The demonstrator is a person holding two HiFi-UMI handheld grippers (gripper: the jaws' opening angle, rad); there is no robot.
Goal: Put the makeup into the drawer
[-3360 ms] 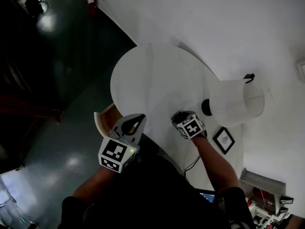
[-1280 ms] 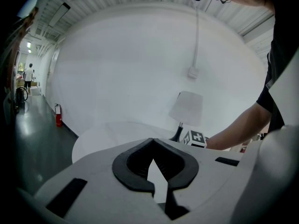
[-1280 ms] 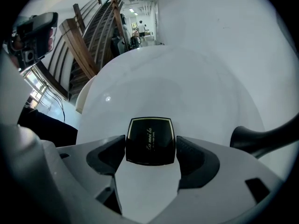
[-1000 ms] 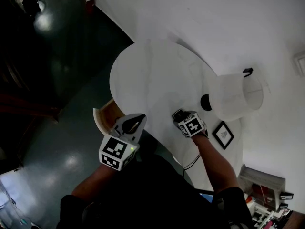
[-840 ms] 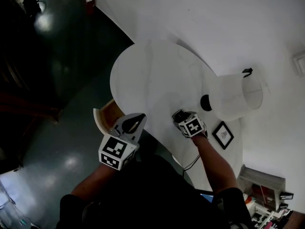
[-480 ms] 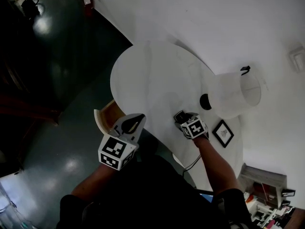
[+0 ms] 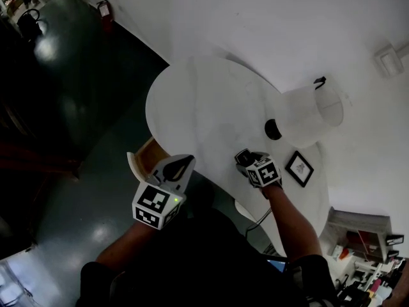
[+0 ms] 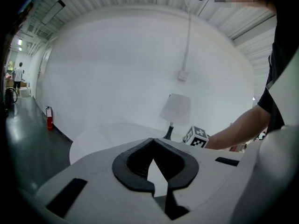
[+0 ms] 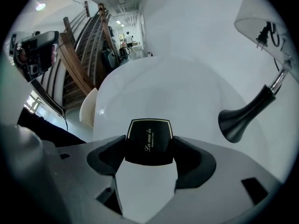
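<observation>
A black powder compact with gold script is pinched between the pads of my right gripper, which is shut on it. In the head view the right gripper hovers over the near edge of the round white table, and the compact shows there only as a dark patch. The drawer stands open under the table's left front edge, showing its wooden inside; its curved white front also shows in the right gripper view. My left gripper hangs next to the drawer, its jaws shut on nothing.
A white-shaded lamp with a black base stands on the table to the right of my right gripper. A small black picture frame lies near it. Dark floor lies left of the table. A white wall rises behind.
Both grippers keep nearly the same places. The head view has shifted a little, so the table and lamp sit slightly higher in the picture. The right gripper still holds the compact.
</observation>
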